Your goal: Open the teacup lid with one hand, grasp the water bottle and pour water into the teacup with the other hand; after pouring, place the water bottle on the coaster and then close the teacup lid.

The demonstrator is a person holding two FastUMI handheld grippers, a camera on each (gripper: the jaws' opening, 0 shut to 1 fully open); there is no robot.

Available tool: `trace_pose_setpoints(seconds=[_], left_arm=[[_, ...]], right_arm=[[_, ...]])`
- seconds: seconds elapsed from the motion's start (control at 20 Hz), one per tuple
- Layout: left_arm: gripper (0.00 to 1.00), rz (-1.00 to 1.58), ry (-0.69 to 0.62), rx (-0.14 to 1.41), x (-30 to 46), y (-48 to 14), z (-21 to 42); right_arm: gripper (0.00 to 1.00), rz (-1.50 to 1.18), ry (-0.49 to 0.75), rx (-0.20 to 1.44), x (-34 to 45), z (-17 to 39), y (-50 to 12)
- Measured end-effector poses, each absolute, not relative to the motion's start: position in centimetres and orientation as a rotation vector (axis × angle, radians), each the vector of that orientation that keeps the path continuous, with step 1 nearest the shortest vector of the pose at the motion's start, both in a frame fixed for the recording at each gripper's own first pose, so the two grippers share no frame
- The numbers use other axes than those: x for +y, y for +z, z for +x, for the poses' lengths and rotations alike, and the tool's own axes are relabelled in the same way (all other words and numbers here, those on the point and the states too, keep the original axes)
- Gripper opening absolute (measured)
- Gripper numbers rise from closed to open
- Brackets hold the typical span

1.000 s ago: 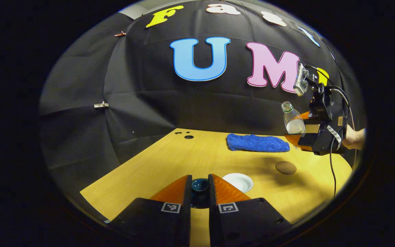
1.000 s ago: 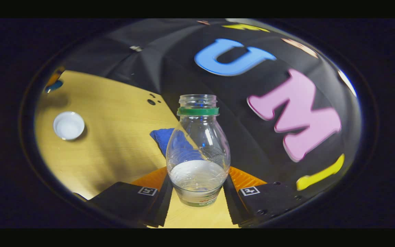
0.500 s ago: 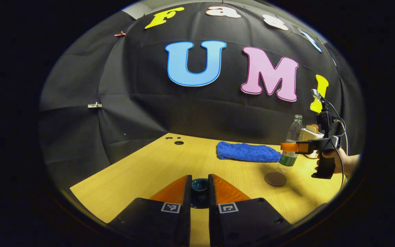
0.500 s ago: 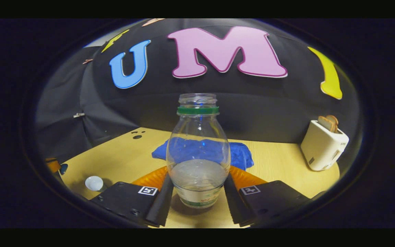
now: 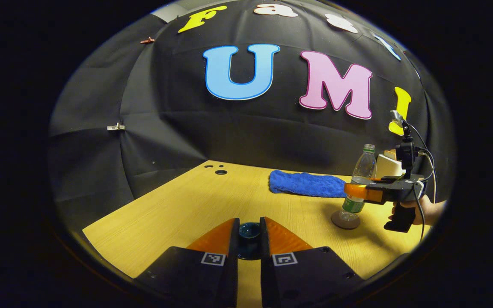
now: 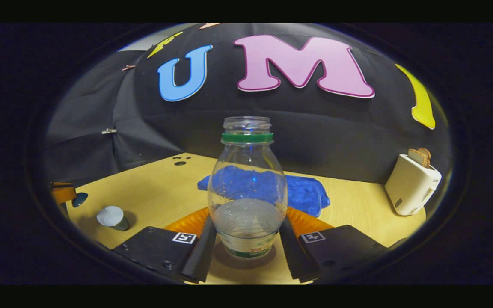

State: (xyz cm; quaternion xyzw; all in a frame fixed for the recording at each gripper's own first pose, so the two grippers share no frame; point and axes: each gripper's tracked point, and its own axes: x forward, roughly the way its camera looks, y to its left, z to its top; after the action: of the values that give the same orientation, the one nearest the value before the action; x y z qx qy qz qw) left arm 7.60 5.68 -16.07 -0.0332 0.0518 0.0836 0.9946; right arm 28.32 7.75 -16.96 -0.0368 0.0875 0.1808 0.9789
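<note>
My left gripper (image 5: pixel 249 223) is shut on the dark teal knob of the teacup lid (image 5: pixel 248 234), held up over the wooden table (image 5: pixel 178 214). In the right gripper view the open teacup (image 6: pixel 111 217) stands at the far left, with that lid (image 6: pixel 79 199) close above and beside it. My right gripper (image 6: pixel 246 222) is shut on the clear water bottle (image 6: pixel 246 184), which is upright, uncapped and about a third full. The bottle's base sits on the round brown coaster (image 6: pixel 268 259). From the left gripper view, the bottle (image 5: pixel 363 171) stands on the coaster (image 5: pixel 340 222), gripped by the right gripper (image 5: pixel 357 191).
A blue cloth (image 5: pixel 306 184) lies at the back of the table, just behind the bottle. A white toaster (image 6: pixel 413 184) holding bread stands at the right rear. Small dark holes (image 5: pixel 221 172) mark the table's far left corner. A hand (image 5: pixel 422 209) holds the right gripper's grip.
The bottle went from tilted and raised to upright, then came down onto the coaster, still gripped. The left gripper kept the lid and hardly moved.
</note>
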Motion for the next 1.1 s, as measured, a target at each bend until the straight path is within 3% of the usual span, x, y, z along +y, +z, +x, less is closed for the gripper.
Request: trace_pose_setpoints(seconds=[0.05, 0.1, 0.3, 0.35, 0.45, 0.55, 0.65, 0.75, 0.95, 1.05, 1.1], left_arm=[[0.22, -0.065, 0.168, 0.103, 5.7, -16.0, 7.5], [0.26, -0.065, 0.166, 0.103, 5.7, -16.0, 7.5], [0.26, -0.071, 0.173, 0.11, 5.8, -16.3, 7.6], [0.22, -0.074, 0.173, 0.112, 5.8, -16.5, 7.6], [0.26, -0.073, 0.176, 0.114, 5.9, -16.5, 7.6], [0.25, -0.071, 0.18, 0.115, 6.0, -16.5, 7.6], [0.29, -0.077, 0.181, 0.12, 6.0, -16.7, 7.7], [0.22, -0.082, 0.183, 0.123, 6.0, -16.7, 7.8], [0.26, -0.062, 0.185, 0.109, 6.3, -16.5, 8.5], [0.22, -0.063, 0.181, 0.111, 6.3, -16.7, 9.2], [0.26, -0.062, 0.177, 0.11, 6.3, -16.8, 9.5]], right_arm=[[0.73, -0.073, 0.363, 0.171, 7.8, 28.2, -16.9], [0.75, -0.07, 0.366, 0.165, 7.9, 28.2, -16.9], [0.78, -0.05, 0.361, 0.172, 8.0, 28.1, -17.2], [0.79, -0.044, 0.363, 0.182, 8.1, 27.9, -17.6], [0.81, -0.038, 0.362, 0.205, 8.1, 27.7, -18.2], [0.94, -0.041, 0.357, 0.207, 8.0, 27.5, -18.2], [0.97, -0.057, 0.348, 0.199, 7.6, 27.4, -17.9], [0.97, -0.074, 0.342, 0.192, 7.3, 27.0, -17.4], [0.97, -0.104, 0.294, 0.161, 5.5, 24.7, -16.7], [0.97, -0.106, 0.277, 0.16, 4.8, 23.1, -16.8], [0.98, -0.107, 0.272, 0.167, 4.5, 22.4, -17.0]])
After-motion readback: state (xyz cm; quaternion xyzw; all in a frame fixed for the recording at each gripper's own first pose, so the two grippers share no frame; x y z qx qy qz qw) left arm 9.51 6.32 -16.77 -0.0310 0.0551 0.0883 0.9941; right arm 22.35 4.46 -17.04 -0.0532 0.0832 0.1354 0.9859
